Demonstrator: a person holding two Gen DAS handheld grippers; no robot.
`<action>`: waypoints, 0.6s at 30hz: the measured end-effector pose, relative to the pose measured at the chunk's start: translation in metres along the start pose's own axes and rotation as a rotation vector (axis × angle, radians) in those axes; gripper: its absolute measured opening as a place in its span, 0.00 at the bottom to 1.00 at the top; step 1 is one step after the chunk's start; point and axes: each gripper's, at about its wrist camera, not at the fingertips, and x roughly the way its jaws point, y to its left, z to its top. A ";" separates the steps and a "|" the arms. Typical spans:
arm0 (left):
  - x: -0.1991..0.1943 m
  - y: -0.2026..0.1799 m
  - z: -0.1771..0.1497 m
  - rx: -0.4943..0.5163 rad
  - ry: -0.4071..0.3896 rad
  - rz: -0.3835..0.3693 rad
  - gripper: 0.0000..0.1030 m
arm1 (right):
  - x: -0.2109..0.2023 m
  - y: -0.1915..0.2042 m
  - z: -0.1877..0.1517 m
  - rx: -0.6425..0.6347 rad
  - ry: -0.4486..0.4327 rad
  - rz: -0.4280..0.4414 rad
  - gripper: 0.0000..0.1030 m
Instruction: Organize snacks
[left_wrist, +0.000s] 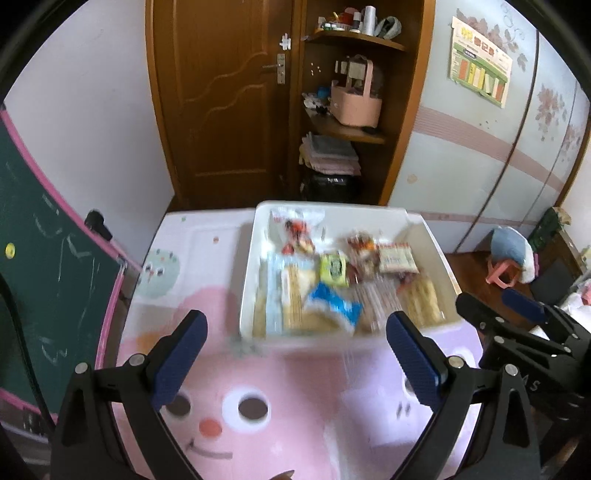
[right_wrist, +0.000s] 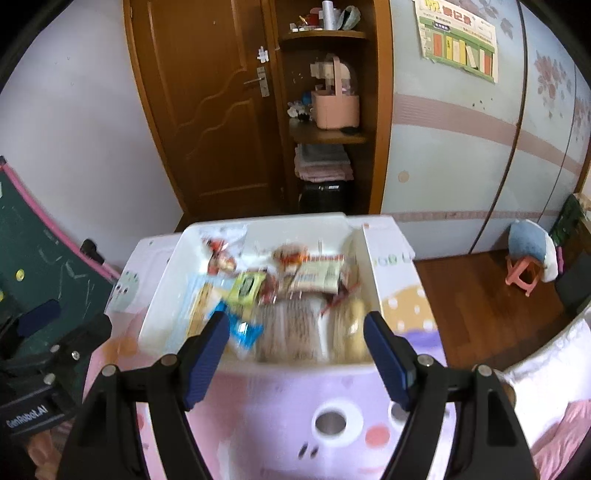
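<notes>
On table, snack-filled white bin (left_wrist: 251, 258)

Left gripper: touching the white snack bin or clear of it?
Apart. Left wrist view: the left gripper is open and empty, with pink tabletop showing between its pads and the white bin.

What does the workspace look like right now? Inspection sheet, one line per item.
Surface: cartoon-print table, pink and lilac.
Job's things: white bin on the table, holding snack packets, among them a blue packet and a yellow-green packet; frames blurred.
Clutter: nothing seen on the table outside the bin.
Grippers: left claw open, empty; right claw open, empty.
Cables: dark cable at the left edge.
Surroundings: chalkboard, wooden door, pink stool.
</notes>
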 end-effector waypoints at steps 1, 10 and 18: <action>-0.008 0.000 -0.010 0.008 0.006 -0.003 0.95 | -0.005 0.001 -0.007 -0.004 0.004 0.003 0.73; -0.067 0.004 -0.079 0.042 0.003 0.008 0.99 | -0.058 0.020 -0.077 -0.050 0.017 0.034 0.74; -0.102 0.012 -0.119 0.032 0.000 0.006 0.99 | -0.094 0.030 -0.118 -0.065 0.025 0.062 0.75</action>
